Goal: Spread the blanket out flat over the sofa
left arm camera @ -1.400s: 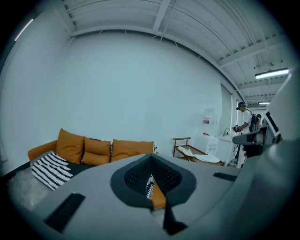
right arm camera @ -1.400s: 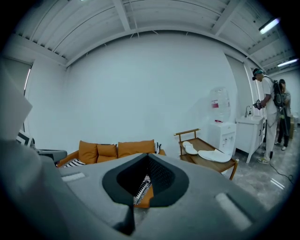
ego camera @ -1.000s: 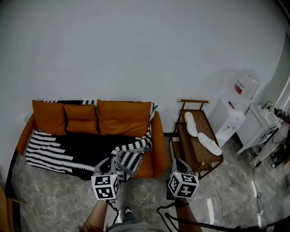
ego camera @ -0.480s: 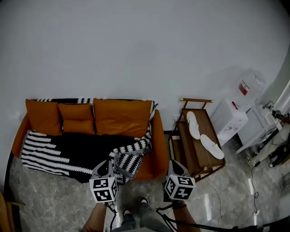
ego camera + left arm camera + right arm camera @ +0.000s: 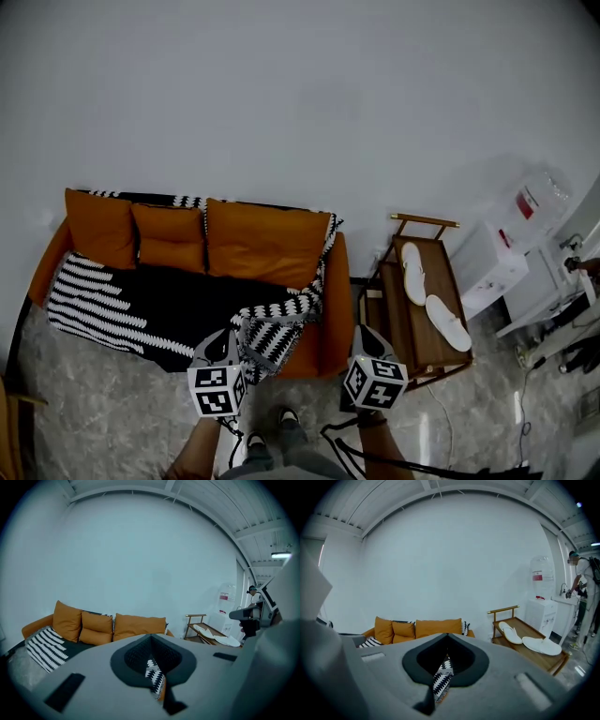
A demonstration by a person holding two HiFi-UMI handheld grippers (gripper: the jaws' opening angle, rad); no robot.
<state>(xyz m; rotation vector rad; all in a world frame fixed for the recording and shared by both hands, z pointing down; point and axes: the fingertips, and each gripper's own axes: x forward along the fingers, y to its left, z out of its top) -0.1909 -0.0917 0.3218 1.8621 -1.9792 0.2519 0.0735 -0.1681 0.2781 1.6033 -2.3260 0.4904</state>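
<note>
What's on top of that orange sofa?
A black-and-white blanket covers most of the sofa seat, bunched at the right end, and three orange cushions lean along the back. The seat under the blanket is hidden.

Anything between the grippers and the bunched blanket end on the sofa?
Nothing visible. The left gripper and right gripper, jaws together and empty, face the blanket bunched at the sofa seat's right end, with only bare floor between.
</note>
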